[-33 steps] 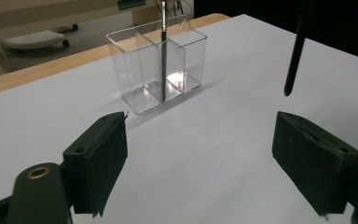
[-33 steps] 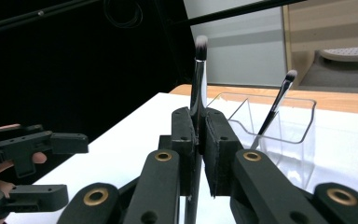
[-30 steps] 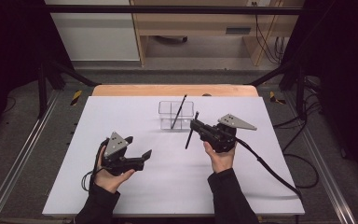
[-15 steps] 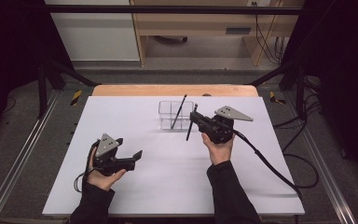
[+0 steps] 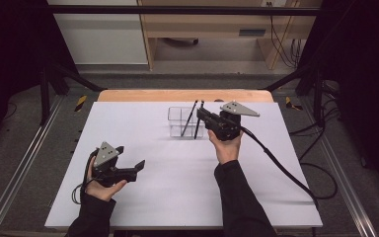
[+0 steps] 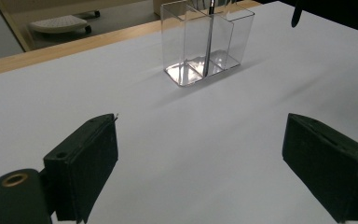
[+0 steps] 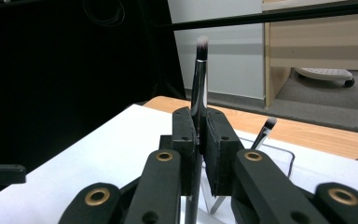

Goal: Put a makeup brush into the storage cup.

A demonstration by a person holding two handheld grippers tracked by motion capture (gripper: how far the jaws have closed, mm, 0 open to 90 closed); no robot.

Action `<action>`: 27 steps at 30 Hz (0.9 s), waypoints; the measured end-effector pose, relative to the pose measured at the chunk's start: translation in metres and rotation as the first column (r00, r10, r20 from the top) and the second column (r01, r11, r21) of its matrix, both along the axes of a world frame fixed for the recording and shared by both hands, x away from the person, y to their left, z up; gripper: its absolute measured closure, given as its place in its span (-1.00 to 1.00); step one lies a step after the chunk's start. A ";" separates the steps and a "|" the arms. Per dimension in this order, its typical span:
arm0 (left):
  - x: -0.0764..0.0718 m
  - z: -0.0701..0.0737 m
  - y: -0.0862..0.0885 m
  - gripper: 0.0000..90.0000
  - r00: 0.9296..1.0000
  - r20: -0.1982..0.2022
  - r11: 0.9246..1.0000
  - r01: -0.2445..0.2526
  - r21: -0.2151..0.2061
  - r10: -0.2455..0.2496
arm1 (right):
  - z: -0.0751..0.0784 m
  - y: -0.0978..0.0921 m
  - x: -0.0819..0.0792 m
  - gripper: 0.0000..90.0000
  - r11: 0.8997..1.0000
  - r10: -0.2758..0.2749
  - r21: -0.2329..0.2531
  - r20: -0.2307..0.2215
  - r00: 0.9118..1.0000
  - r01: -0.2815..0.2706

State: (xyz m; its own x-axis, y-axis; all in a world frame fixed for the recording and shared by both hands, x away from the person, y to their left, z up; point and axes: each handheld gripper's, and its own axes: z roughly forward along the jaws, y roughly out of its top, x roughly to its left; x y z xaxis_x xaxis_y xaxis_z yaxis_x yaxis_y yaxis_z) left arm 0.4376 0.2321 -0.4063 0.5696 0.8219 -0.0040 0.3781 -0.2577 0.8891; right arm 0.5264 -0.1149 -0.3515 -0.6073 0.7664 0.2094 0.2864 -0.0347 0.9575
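Nearest to me, my left gripper (image 5: 137, 167) rests low over the white table (image 5: 177, 197), held in my left hand (image 5: 98, 185). Its two jaws stand wide apart with nothing between them, only bare table top showing in the gap in the left gripper view.

Farther out and to the right, my right gripper (image 5: 201, 114) sits at the clear holder (image 5: 177, 121), held up by my right hand (image 5: 225, 147). Its two jaws are pressed close on the handle of one makeup brush (image 7: 198, 88), which stands nearly upright between them with its bristle tip on top. In the high view that brush (image 5: 198, 118) hangs at the right end of the holder; I cannot tell whether its lower end is inside yet.

I count two brushes in all. The second brush (image 5: 189, 117) already stands in the holder, leaning, and its tip shows behind my right jaws (image 7: 266, 128). From the left gripper view the holder (image 6: 207, 42) shows three compartments, with one brush handle (image 6: 209, 42) in it.

Beyond the holder runs the wooden table edge (image 5: 182, 95), then the grey floor (image 5: 128, 81).
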 end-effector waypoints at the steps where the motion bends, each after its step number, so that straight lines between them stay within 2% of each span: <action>1: 0.000 0.000 0.001 -0.78 1.000 0.000 1.000 -0.002 -0.002 0.002 | 0.000 0.001 0.002 0.87 1.000 -0.003 -0.002 0.001 1.000 0.003; 16: 0.001 -0.001 0.004 -0.78 1.000 -0.003 1.000 -0.013 0.010 0.013 | -0.001 0.007 0.030 0.87 0.999 -0.042 -0.015 0.007 0.999 0.042; 27: 0.001 -0.004 0.002 -0.79 1.000 -0.008 1.000 -0.006 0.025 0.006 | -0.002 0.013 0.044 0.87 0.998 -0.065 -0.023 0.020 0.998 0.065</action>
State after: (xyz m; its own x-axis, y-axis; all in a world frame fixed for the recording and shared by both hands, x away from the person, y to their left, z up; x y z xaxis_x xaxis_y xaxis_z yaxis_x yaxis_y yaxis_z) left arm 0.4388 0.2337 -0.4102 0.5644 0.8254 0.0121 0.3873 -0.2777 0.8791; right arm 0.5704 -0.1018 -0.3539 -0.5598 0.8089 0.1796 0.2659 -0.0300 0.9635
